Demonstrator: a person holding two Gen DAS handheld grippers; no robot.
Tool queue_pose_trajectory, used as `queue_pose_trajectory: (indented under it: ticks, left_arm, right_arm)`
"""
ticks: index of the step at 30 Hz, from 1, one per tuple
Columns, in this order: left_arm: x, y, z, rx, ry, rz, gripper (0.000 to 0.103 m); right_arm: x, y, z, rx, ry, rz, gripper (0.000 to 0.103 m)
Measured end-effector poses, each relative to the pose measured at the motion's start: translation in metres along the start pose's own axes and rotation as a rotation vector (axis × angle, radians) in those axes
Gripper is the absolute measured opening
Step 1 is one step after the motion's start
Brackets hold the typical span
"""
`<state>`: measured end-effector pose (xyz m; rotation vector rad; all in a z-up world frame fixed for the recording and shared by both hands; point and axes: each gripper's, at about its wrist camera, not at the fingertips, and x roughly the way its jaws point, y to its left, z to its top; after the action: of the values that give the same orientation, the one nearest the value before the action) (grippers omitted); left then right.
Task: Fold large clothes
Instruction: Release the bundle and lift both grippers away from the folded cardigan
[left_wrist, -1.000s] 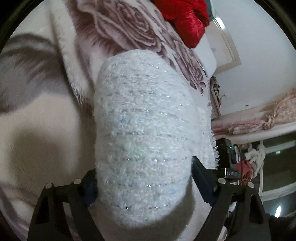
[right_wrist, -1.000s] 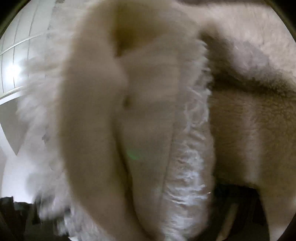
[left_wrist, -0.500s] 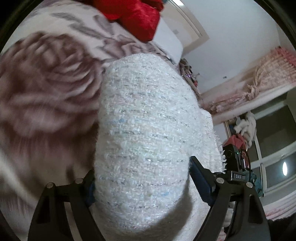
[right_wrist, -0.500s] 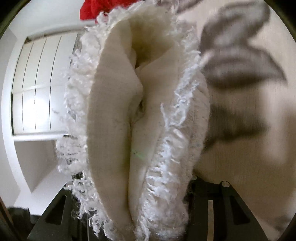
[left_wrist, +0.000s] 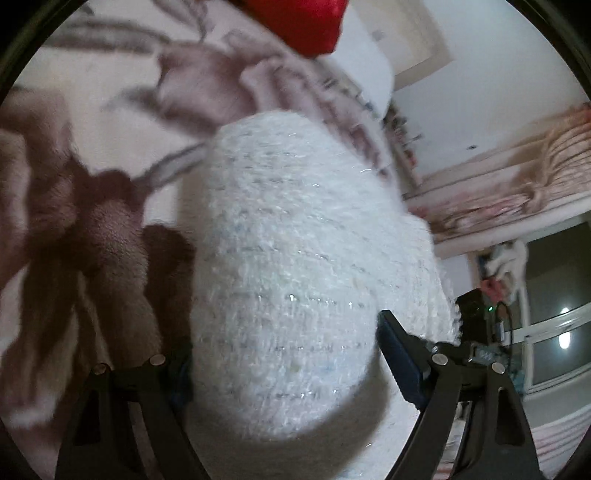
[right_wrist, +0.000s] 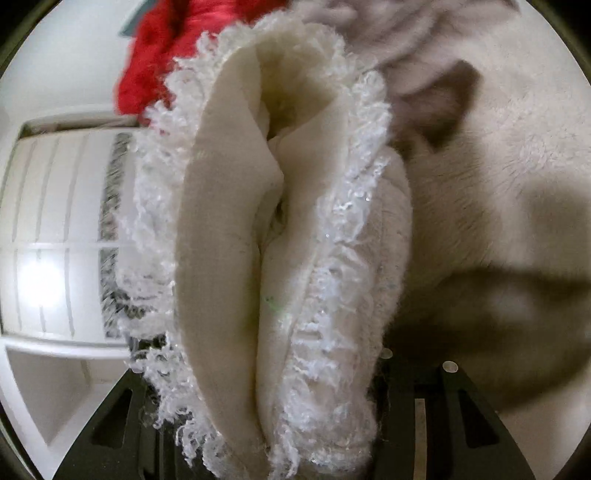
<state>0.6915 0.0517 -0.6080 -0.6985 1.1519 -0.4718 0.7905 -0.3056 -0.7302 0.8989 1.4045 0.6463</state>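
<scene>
Blanket (left_wrist: 92, 206): biggest thing in both shots, a plush cream bed cover with big mauve-brown rose and leaf prints, filling the left and top of the left wrist view. Same fleece (right_wrist: 498, 184) takes up the right half of the right wrist view, with a dark shadow across it.

White garment (left_wrist: 291, 280): the thing being folded, a fuzzy white tweed-like knit with thin glittery threads running across. It bulges up as a fat rounded roll right in the middle of the left wrist view, over the blanket. From the right wrist view you're looking at its (right_wrist: 258, 229) edge: cream lining folded in on itself, shaggy white fringe on both sides.

Wardrobe (right_wrist: 55, 229): white panelled doors, left of the right wrist view, bright glare on them.

Red fabric (left_wrist: 306, 22): crumpled velvety heap at the top, lying on the blanket beyond the garment. Also peeks out top left (right_wrist: 151, 62) in the other view.

Window (left_wrist: 554, 314): dark panes at far right, pinkish curtains bunched above.

Left gripper (left_wrist: 284, 354): pinching the garment roll, blue pads pushed into both sides of it.

Right gripper (right_wrist: 266, 417): clamped on the fringed edge, cloth packed tight between the black fingers, pads buried in it.
</scene>
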Motion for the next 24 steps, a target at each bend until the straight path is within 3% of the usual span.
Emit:
queue_pose_trajectory:
  ticks: [3,5,6,8,10,12,14,17,19,24]
  left_arm:
    - [0.001,0.001,-0.002,0.007,0.022,-0.016,0.084]
    - [-0.007,-0.007,-0.005,0.023,0.022,0.013,0.085]
    - [-0.012,-0.013,-0.007,0.031,0.023,0.039,0.085]
    - [-0.022,-0.025,-0.006,0.048,0.010,0.119,0.086]
    - [-0.035,-0.036,-0.009,0.083,-0.043,0.224,0.086]
    - [-0.054,-0.055,-0.024,0.153,-0.127,0.351,0.086]
    - [-0.065,-0.071,-0.040,0.219,-0.143,0.488,0.095]
    - [-0.080,-0.092,-0.068,0.286,-0.171,0.629,0.095]
    - [-0.092,-0.108,-0.086,0.313,-0.199,0.678,0.095]
    - [-0.120,-0.151,-0.113,0.350,-0.251,0.714,0.096]
  right_arm:
    - [0.004,-0.025,0.013,0.009,0.014,0.009,0.049]
    - [0.022,-0.016,0.013,-0.004,0.024,-0.016,0.051]
    - [0.024,-0.011,0.018,-0.001,0.033,-0.041,0.057]
    - [0.049,0.029,0.005,-0.011,0.042,-0.136,0.069]
    - [0.030,0.057,-0.006,-0.064,0.004,-0.308,0.085]
    - [0.014,0.085,-0.029,-0.160,-0.084,-0.550,0.095]
    - [0.006,0.107,-0.051,-0.209,-0.149,-0.712,0.095]
    - [0.002,0.152,-0.085,-0.248,-0.250,-0.905,0.096]
    - [-0.003,0.163,-0.115,-0.262,-0.292,-0.989,0.096]
    - [-0.074,0.198,-0.214,-0.274,-0.384,-1.047,0.097]
